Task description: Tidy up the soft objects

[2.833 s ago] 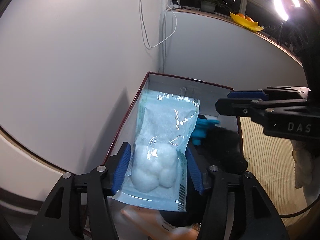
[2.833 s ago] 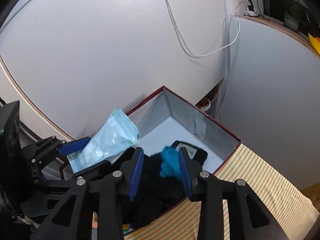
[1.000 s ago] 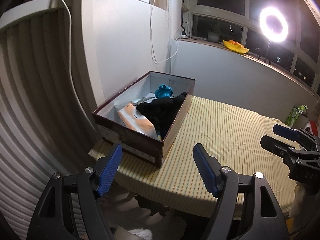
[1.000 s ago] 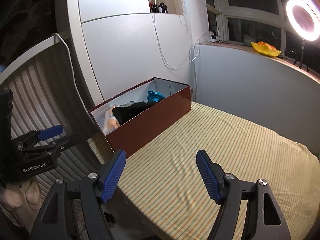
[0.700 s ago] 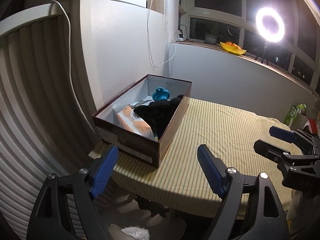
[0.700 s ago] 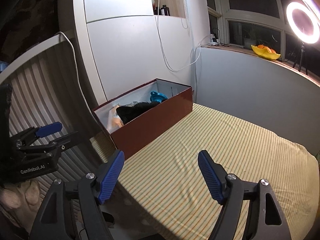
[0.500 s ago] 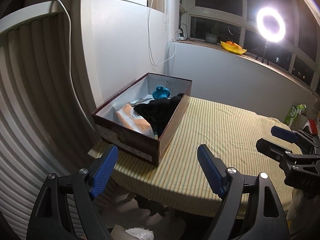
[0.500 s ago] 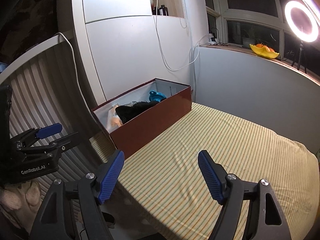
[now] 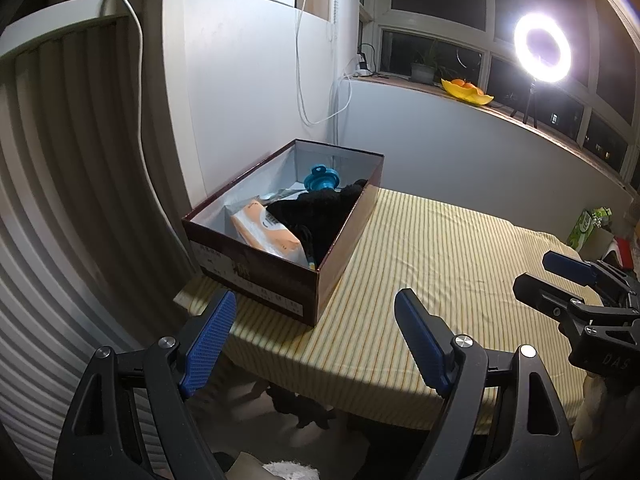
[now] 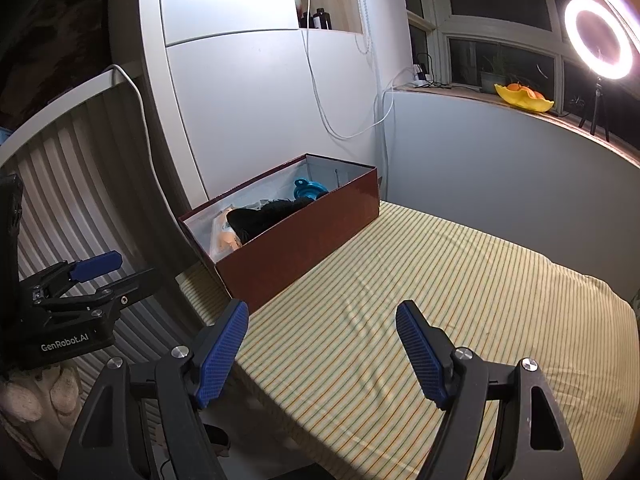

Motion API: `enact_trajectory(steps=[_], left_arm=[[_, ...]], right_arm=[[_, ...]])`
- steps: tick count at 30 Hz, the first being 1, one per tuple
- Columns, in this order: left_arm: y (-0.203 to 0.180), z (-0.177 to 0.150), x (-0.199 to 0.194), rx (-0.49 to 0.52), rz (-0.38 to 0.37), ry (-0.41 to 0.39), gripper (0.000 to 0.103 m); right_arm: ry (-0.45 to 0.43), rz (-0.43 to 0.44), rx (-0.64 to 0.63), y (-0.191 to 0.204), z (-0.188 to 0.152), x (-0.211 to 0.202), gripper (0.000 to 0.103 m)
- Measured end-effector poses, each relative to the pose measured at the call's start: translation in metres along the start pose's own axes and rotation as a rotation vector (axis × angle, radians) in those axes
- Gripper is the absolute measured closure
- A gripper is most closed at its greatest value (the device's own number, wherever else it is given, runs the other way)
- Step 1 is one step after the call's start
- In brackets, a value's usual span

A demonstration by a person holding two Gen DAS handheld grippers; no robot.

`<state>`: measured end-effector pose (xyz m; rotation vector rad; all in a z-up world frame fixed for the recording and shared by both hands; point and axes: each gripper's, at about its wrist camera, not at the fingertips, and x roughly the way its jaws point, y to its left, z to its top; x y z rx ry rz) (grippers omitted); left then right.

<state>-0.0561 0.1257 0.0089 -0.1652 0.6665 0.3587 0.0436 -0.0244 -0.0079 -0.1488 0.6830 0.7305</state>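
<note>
A dark red box (image 9: pixel 260 276) (image 10: pixel 304 236) stands at the table's far left corner. Inside lie an orange wipes pack (image 9: pixel 266 232), a black fuzzy item (image 9: pixel 320 208) (image 10: pixel 264 212) and a blue toy (image 9: pixel 321 181) (image 10: pixel 306 189). My left gripper (image 9: pixel 316 340) is open and empty, held back off the table's near edge in front of the box. My right gripper (image 10: pixel 322 346) is open and empty above the near part of the table. Each gripper also shows in the other view, the right gripper (image 9: pixel 568 276) and the left gripper (image 10: pixel 94 270).
The table carries a yellow striped cloth (image 9: pixel 440 256) (image 10: pixel 440 300). A white wall with hanging cables (image 9: pixel 304 80) stands behind the box. A ring light (image 9: pixel 542 48) and a yellow fruit bowl (image 9: pixel 466 90) are on the window sill. A green pack (image 9: pixel 586 226) lies at the far right.
The cotton pack I held 2.8 s ago is out of my left gripper. Both grippers have let go, opened wide and drawn well back from the box; lately they hardly move.
</note>
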Motion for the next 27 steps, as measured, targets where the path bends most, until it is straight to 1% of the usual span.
enact_trajectory(steps=[17,27], left_arm=[[-0.0008,-0.0037,0.0048,-0.017,-0.023,0.033,0.021],[-0.0042,-0.0049,0.006,-0.013,-0.018,0.032,0.021]], right_arm=[[0.006,-0.009,0.001,-0.0038,-0.004,0.0023,0.03],[0.012,-0.011,0.01,-0.0074,-0.0058,0.004,0.03]])
